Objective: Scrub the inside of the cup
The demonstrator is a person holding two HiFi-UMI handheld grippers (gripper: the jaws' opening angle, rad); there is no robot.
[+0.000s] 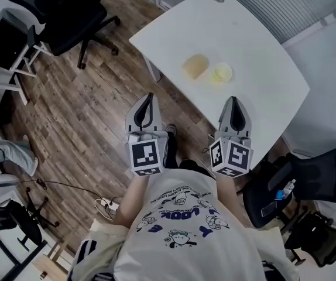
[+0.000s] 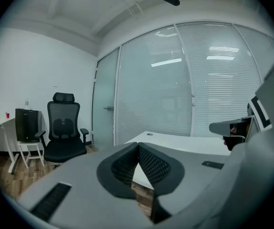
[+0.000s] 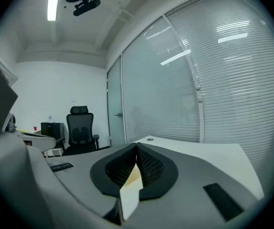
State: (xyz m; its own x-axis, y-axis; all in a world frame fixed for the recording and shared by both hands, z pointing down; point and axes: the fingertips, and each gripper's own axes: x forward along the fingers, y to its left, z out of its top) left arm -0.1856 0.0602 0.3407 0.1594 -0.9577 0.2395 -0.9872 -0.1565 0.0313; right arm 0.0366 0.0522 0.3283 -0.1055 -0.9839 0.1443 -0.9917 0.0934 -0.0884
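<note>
On the white table (image 1: 256, 51), in the head view, a tan, sponge-like object (image 1: 195, 66) lies beside a small pale yellow cup (image 1: 222, 73). Both grippers hover short of the table's near edge, pointing toward it. The left gripper (image 1: 150, 97) hangs over the wood floor, left of the table. Its jaws are shut with nothing between them, as the left gripper view (image 2: 138, 147) confirms. Over the table's front edge, the right gripper (image 1: 233, 100) is below the cup. Its jaws also meet and are empty in the right gripper view (image 3: 136, 148).
A black office chair (image 1: 68, 16) stands at the far left on the wood floor, and another (image 1: 308, 180) sits close by the person's right side. Cables and a power strip (image 1: 106, 204) lie on the floor. A glass wall with blinds (image 2: 199, 80) runs behind the table.
</note>
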